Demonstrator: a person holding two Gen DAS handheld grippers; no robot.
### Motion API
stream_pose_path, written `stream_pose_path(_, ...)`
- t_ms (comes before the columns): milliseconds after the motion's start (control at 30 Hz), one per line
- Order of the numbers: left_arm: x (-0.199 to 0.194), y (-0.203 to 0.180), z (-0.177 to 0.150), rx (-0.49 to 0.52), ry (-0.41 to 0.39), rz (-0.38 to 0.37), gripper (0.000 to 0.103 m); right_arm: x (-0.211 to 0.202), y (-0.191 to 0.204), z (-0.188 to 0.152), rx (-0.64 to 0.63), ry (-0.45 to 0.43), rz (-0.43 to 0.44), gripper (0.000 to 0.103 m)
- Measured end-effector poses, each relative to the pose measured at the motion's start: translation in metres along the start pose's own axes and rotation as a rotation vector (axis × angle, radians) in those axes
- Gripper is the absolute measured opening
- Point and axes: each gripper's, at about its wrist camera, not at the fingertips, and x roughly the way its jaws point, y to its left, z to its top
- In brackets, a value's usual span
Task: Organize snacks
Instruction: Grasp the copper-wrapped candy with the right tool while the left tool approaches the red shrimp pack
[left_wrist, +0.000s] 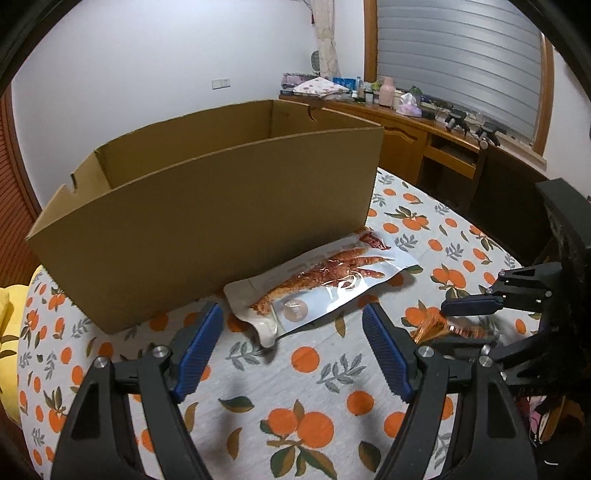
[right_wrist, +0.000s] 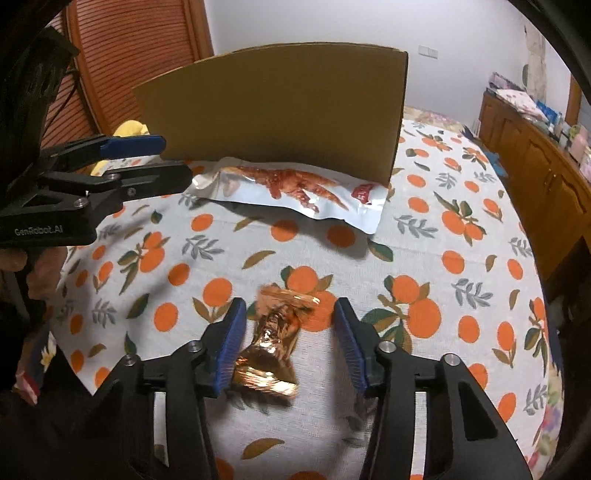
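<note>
Picking up snacks to drop into the cardboard box (left_wrist: 207, 221) looks like the step in hand. Nearest the box-facing cameras, the right hand-held gripper (right_wrist: 291, 343) straddles a small gold-foil snack (right_wrist: 271, 343) lying on the surface (right_wrist: 480, 258) in front of the box; its jaws stand partly open, one pad touching the wrapper, the other clear, so nothing is gripped yet. The left hand-held gripper (left_wrist: 293, 350) hangs wide open and empty, short of the chicken-feet snack bag (left_wrist: 321, 280), which lies flat against the box's near wall. Next, I judge, the right jaws must close on the foil, then lift it over that wall
</note>
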Motion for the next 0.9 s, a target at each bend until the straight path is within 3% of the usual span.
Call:
stream_pose_path(100, 0.008, -0.005, 0.001, 0.026, 0.015, -0.003, 0.079, -0.002, -0.003, -0.001, -0.007, 0.001, -0.017, 0.023)
stream_pose_path(133, 0.012, -0.007, 0.003, 0.04, 0.023, -0.002, 0.079, -0.003, -0.004, -0.002, -0.007, 0.001, -0.02, 0.022)
stream_pose_path(567, 0.048, -0.023, 0.015, 0.157, 0.107, -0.035, 0.079, -0.009, -0.025, -0.005, 0.039, -0.021, -0.034, 0.021)
stream_pose_path(900, 0.061, -0.024, 0.017, 0.201, 0.143, 0.005, 0.079, -0.009, -0.029, -0.006, 0.047, -0.027, -0.029, 0.022)
